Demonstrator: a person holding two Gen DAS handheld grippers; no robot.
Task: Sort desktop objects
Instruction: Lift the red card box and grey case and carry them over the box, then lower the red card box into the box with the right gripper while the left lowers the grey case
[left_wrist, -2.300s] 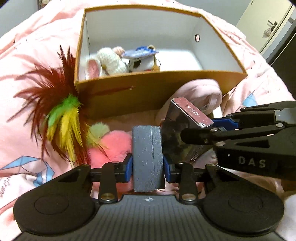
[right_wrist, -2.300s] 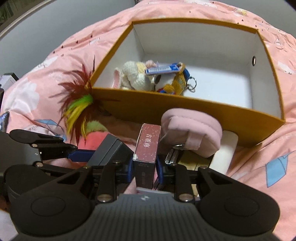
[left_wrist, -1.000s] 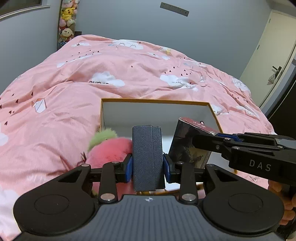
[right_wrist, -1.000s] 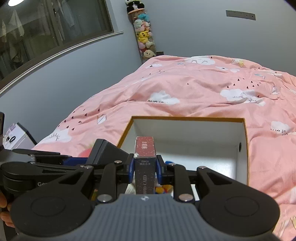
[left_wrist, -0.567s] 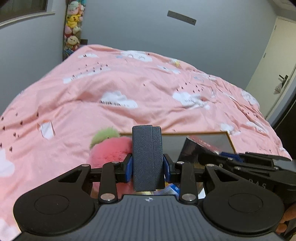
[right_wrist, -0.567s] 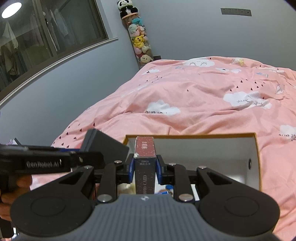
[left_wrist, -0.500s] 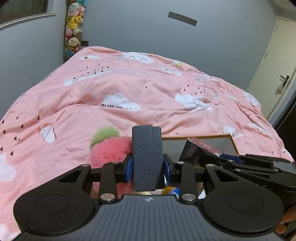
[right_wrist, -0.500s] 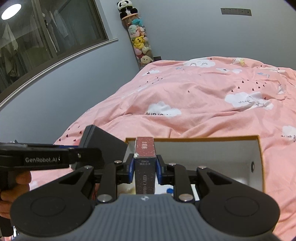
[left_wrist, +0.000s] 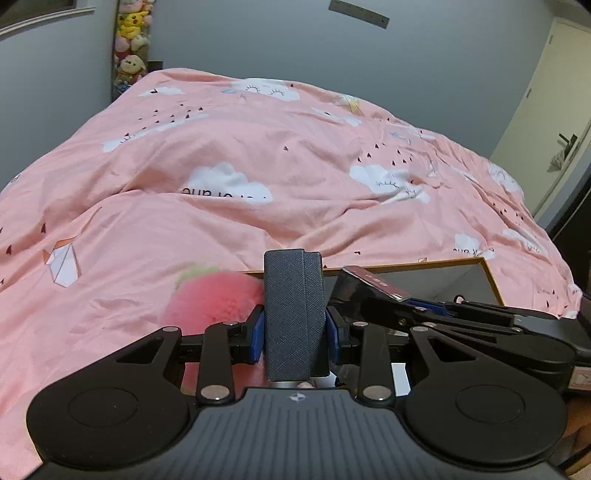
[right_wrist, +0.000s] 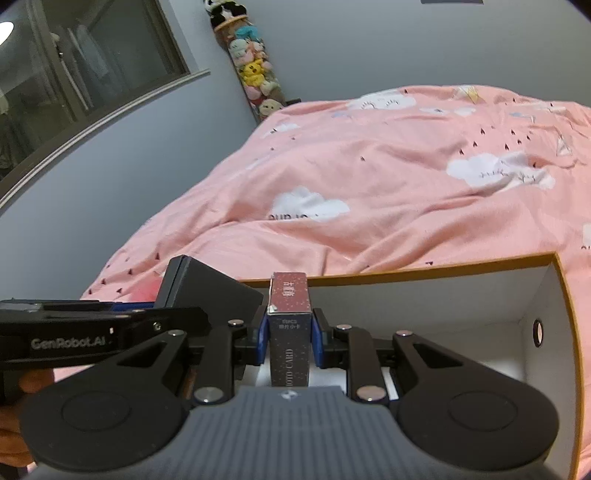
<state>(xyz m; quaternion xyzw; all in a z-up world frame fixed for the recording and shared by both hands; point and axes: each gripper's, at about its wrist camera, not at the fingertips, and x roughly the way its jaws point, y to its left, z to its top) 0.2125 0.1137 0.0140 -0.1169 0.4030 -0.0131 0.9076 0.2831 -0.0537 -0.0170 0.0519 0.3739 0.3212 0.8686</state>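
L gripper (left_wrist: 294, 325) kept clamped on grey case (left_wrist: 293, 314), R gripper (right_wrist: 289, 338) on maroon card box (right_wrist: 289, 325); both carried fwd vs 1 s ago, orange box (right_wrist: 480, 260) far rim now nearer.

Textured matt grey case (left_wrist: 294, 314); glossy card box (right_wrist: 289, 325) (printed paper); soft cotton duvet (left_wrist: 258, 166).

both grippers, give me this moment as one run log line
left gripper: shut on dark grey case | right gripper: shut on card box | storage box: ahead, open
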